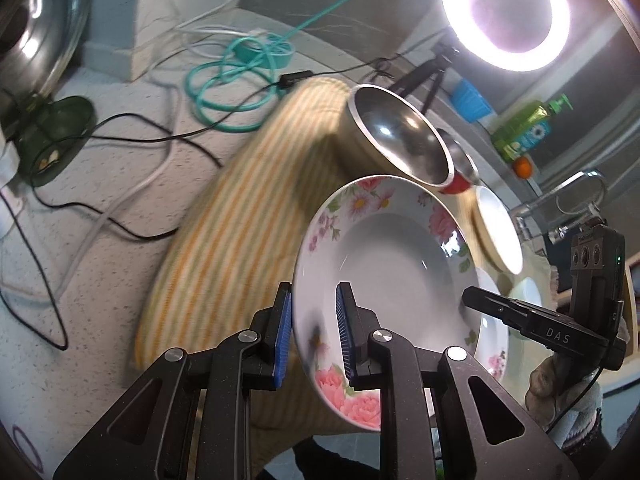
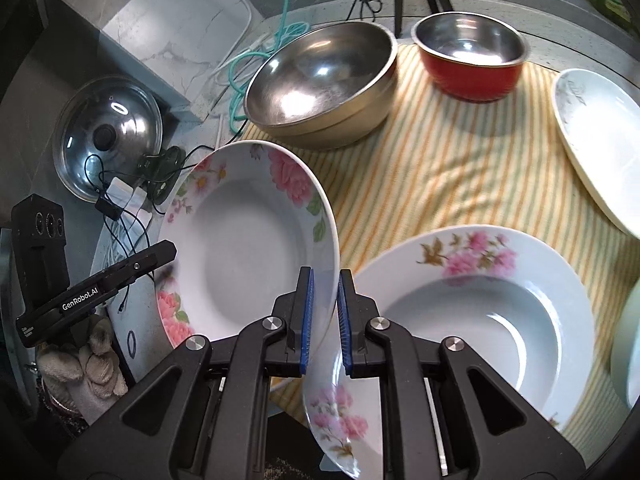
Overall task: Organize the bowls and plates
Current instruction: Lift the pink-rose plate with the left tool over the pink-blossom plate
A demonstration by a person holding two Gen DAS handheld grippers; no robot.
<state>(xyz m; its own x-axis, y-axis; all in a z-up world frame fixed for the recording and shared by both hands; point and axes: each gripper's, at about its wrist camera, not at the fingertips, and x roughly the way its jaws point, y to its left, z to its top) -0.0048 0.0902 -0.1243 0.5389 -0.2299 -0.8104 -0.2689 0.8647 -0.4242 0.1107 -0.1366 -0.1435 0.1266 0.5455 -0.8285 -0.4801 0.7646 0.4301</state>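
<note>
A deep floral plate (image 1: pixel 384 264) (image 2: pixel 248 248) with big pink flowers and green leaves hangs tilted above the striped cloth (image 2: pixel 440 168). My left gripper (image 1: pixel 314 292) is shut on its left rim, and the tip of this left gripper (image 2: pixel 168 248) also shows in the right wrist view. My right gripper (image 2: pixel 325 276) is shut on the opposite rim; the right gripper (image 1: pixel 472 296) shows in the left wrist view too. A second floral plate (image 2: pixel 480 312) lies flat on the cloth just right of and below the held one.
Stacked steel bowls (image 2: pixel 320 80), a red bowl (image 2: pixel 472 60) and a white plate (image 2: pixel 600 140) stand on the cloth farther back. A glass pot lid (image 2: pixel 108 136), cables (image 1: pixel 232 76) and a ring light (image 1: pixel 506 12) are around. A gloved hand (image 2: pixel 84 364) holds the left gripper.
</note>
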